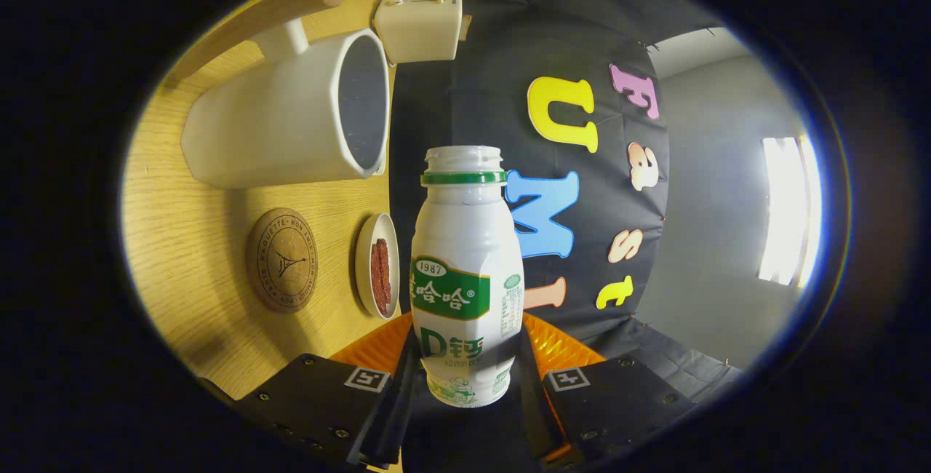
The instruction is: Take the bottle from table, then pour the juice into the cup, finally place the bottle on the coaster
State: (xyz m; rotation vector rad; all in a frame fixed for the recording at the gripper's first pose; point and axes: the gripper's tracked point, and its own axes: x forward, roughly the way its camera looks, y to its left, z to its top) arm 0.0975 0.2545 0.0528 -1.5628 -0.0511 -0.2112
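My gripper (465, 375) is shut on a small white bottle (465, 269) with a green label and a green neck ring; its cap is off. Both fingers press on its lower body. The whole view is rolled about a quarter turn, so the bottle lies roughly sideways over the wooden table (182, 255), its open mouth pointing along the table's far edge. A large white cup (284, 124) with a wooden handle stands beyond the bottle's mouth and to one side of it, its dark opening facing the booth wall. A round cork coaster (282, 260) lies on the table nearer to my fingers.
A small white dish (378, 266) holding something reddish-brown sits between the coaster and the bottle. A cream-coloured box (420, 25) rests at the table's far edge beyond the cup. Black cloth wall, grey room wall and a bright window (785, 211) lie behind.
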